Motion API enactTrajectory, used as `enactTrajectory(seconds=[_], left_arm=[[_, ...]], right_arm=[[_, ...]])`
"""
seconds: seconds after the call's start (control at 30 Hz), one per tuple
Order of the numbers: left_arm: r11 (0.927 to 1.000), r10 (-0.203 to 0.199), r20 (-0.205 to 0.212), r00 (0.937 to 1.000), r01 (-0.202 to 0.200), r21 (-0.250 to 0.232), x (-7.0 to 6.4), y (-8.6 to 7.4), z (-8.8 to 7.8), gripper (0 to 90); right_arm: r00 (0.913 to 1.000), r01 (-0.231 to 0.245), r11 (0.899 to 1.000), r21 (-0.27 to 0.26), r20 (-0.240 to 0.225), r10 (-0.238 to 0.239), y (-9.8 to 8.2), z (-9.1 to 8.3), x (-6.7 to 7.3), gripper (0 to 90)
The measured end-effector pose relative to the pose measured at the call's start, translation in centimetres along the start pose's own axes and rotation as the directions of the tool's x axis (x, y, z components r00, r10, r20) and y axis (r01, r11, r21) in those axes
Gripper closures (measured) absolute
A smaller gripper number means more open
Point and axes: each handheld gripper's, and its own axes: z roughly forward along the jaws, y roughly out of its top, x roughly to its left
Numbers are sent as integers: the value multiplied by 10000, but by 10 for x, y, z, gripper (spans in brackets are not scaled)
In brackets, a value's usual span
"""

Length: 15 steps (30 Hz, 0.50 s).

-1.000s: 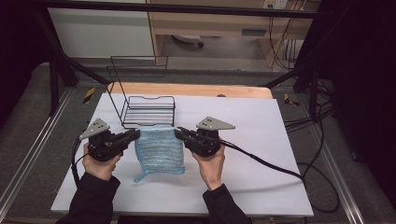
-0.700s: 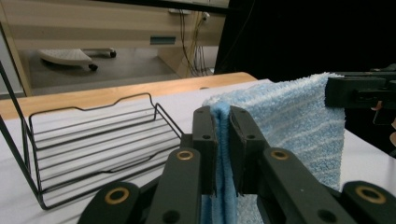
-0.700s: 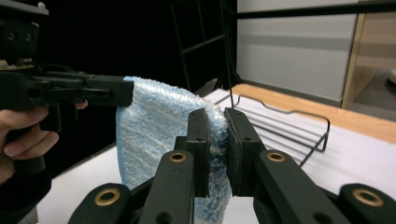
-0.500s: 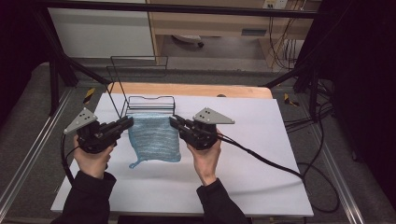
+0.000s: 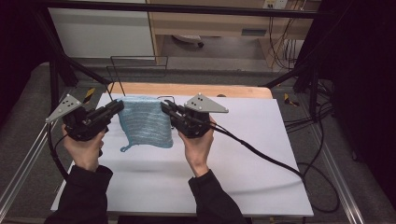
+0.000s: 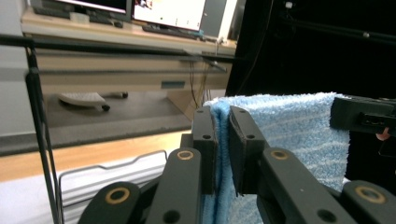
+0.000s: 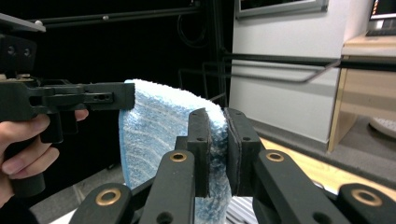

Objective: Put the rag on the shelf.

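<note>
The white table (image 5: 243, 154) takes up most of the scene, with a wooden board (image 5: 233, 90) along its far edge and a black wire rack (image 5: 140, 70) standing at the far left corner. Above the table hangs a light blue knitted towel (image 5: 145, 122), stretched out flat between the two hands and clear of the surface, with a little loop (image 5: 124, 149) dangling off its lower left corner.

The left tongs (image 5: 117, 105) are clamped on the towel's top left corner; in the left gripper view you can see the fabric pinched tight between the two black pads (image 6: 243, 140). The right tongs (image 5: 166, 106) are clamped on the top right corner the same way, cloth squeezed between the pads (image 7: 200, 140). Both hands are held at about the same height, so the top edge runs pretty much level. A black cable (image 5: 261, 154) trails off the right one across the table.
</note>
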Motion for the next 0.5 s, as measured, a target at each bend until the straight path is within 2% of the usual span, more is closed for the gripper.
enactTrajectory(seconds=[0.23, 0.5], left_arm=[[9981, -172, 35, 9998, 174, -589, 5, 15, 1, 817], [9922, -319, 38, 9995, 322, -1205, 9, 30, 6, 818]], right_arm=[[9997, 217, 9986, -480, 154, -209, 15, 8, 1, 820], [9987, 415, 9949, -917, 338, -386, 31, 17, 1, 822]])
